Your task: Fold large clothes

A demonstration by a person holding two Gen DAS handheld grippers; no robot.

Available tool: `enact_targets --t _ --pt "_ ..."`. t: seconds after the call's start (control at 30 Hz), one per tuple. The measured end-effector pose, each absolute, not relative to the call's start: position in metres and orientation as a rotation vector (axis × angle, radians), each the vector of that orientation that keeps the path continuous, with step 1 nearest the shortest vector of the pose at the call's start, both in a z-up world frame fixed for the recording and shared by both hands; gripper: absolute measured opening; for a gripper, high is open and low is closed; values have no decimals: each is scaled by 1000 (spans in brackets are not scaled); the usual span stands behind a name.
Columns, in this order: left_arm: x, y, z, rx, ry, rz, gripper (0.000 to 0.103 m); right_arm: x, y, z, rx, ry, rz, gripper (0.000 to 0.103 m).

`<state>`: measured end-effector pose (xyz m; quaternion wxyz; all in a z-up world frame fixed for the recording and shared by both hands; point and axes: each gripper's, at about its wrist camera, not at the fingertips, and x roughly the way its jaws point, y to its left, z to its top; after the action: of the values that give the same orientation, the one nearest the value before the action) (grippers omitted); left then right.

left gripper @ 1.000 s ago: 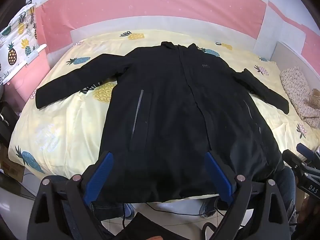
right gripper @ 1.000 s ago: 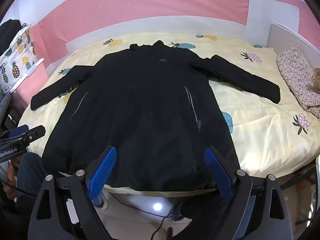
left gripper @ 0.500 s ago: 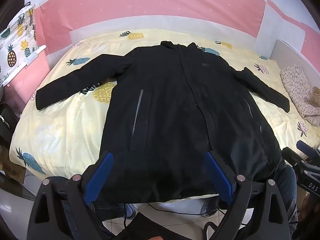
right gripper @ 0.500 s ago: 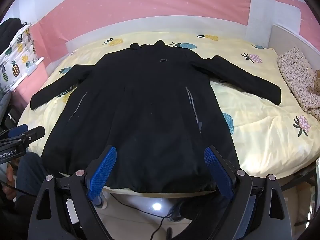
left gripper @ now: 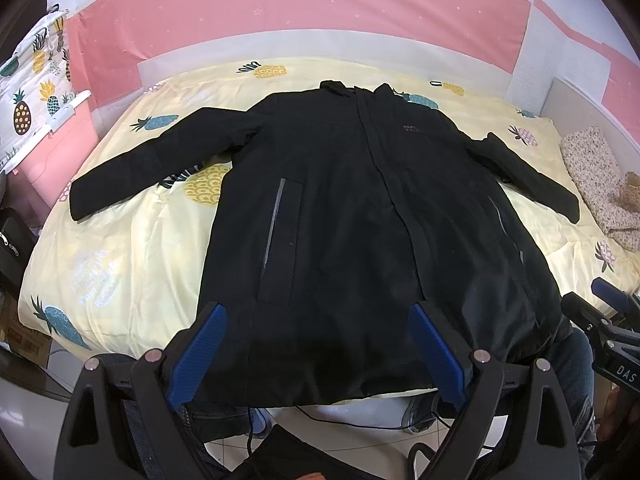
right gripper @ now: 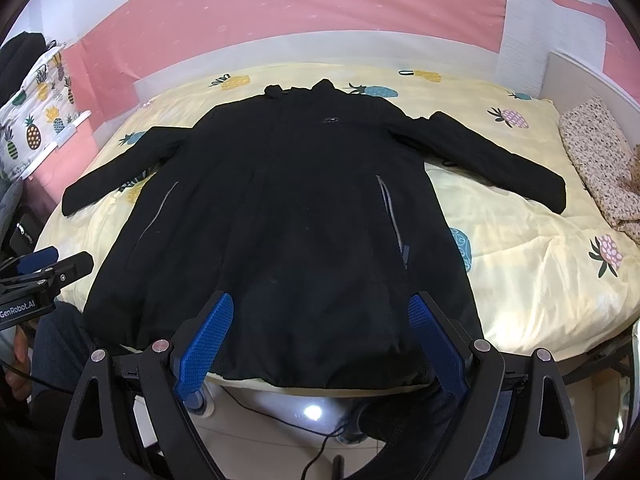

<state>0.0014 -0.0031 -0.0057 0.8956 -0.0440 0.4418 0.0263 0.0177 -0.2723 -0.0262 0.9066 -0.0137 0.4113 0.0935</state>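
A long black coat lies flat and face up on a bed with a yellow pineapple-print cover. Both sleeves are spread outward and the hem hangs at the near edge. My left gripper hovers open above the hem, nothing between its blue fingers. My right gripper is also open, held over the hem on the other side, empty. Each gripper shows at the edge of the other's view, the right gripper and the left gripper.
A floral cushion lies at the bed's right edge by a white headboard. A pink wall runs behind. A pineapple-print cloth hangs at left. Cables trail on the floor below the hem, beside the person's jeans and shoes.
Both views have drifted very slightly; the coat and both grippers keep the same pose and stay open.
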Motion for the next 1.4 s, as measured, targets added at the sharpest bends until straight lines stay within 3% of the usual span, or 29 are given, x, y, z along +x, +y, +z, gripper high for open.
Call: enact_targets --t 1.4 --pt "6 -5 -13 -79 947 44 94 20 -270 -34 -22 866 197 90"
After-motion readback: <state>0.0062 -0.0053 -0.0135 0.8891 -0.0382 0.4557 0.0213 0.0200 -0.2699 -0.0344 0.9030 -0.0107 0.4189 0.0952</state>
